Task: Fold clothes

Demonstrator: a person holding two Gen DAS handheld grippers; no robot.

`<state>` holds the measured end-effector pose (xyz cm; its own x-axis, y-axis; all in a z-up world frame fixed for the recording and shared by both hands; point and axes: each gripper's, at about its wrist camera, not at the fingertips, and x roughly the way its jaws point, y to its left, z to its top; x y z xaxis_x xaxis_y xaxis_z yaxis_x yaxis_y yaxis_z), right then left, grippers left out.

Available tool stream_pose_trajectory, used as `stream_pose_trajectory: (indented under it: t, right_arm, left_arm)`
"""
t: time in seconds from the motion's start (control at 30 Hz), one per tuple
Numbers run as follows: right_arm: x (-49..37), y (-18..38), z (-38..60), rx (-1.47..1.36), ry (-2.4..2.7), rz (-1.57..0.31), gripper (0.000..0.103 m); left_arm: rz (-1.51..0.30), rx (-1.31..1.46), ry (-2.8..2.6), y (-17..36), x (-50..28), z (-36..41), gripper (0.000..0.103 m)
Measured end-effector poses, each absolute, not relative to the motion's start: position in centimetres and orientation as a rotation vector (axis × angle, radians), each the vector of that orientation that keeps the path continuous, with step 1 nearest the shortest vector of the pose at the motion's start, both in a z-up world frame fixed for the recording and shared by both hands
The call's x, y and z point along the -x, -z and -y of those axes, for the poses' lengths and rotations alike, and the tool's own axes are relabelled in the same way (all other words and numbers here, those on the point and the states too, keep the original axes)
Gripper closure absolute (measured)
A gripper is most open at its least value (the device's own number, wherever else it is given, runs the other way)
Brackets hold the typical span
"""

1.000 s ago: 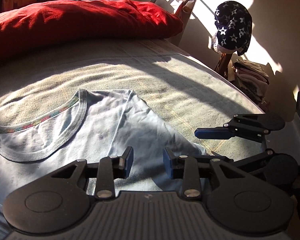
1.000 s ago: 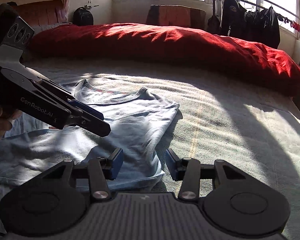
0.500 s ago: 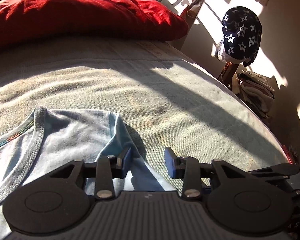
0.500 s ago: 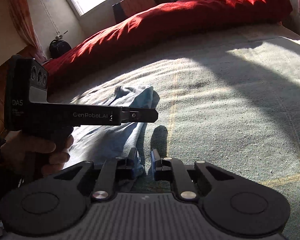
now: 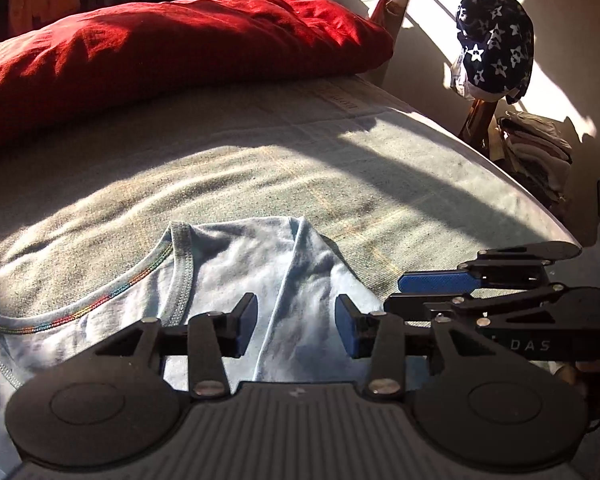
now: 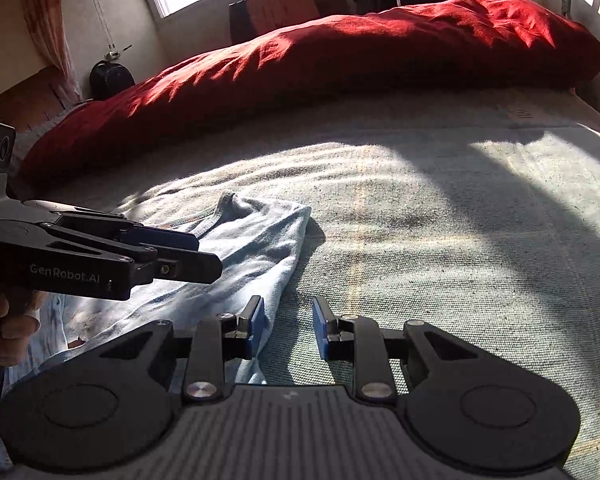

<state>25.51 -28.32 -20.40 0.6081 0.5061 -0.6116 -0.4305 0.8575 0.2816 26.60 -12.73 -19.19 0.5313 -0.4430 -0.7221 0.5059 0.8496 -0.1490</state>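
sunlit bed (image 5: 380, 168) under blue shirt (image 5: 236, 264); "genrobot.ai" left gripper (image 5: 296, 326) and "das" right gripper (image 6: 288, 330), jaws opening, empty.

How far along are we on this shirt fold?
Early. Done: the shirt lies on the bed with its right side folded inward, the fold edge running down from the shoulder. In hand: nothing; the jaws of the left gripper and right gripper are opening with no cloth pinched. Left: probably the other side and the bottom-up fold, both out of view.
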Motion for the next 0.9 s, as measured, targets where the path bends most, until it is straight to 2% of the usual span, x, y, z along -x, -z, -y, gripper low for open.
stream_pose_trajectory:
  t: [0.2, 0.4, 0.53, 0.73, 0.8, 0.9]
  right_arm:
    - [-26.6, 20.3, 24.6, 0.004, -0.681, -0.764, 0.071]
    - [-29.1, 20.7, 23.9, -0.001, -0.505, -0.784, 0.069]
    - [-25.4, 17.8, 23.7, 0.042, -0.588, -0.759, 0.055]
    - [-17.3, 15.1, 23.9, 0.136, -0.687, -0.771, 0.046]
    - [-14.9, 14.8, 24.4, 0.123, -0.701, -0.782, 0.044]
    - [-11.5, 15.0, 24.7, 0.106, -0.697, -0.784, 0.039]
  left_arm:
    - [-0.853, -0.158, 0.559, 18.1, -22.6, 8.3, 0.051]
    - [-0.861, -0.270, 0.525, 17.0, -17.4, 5.3, 0.047]
    - [-0.857, -0.314, 0.534, 15.6, -13.4, 4.6, 0.043]
    - [-0.883, -0.313, 0.587, 13.3, -7.1, 3.1, 0.038]
    - [-0.878, -0.256, 0.632, 12.8, -5.3, 2.5, 0.029]
    - [-0.884, -0.240, 0.639, 14.5, -3.5, 2.6, 0.029]
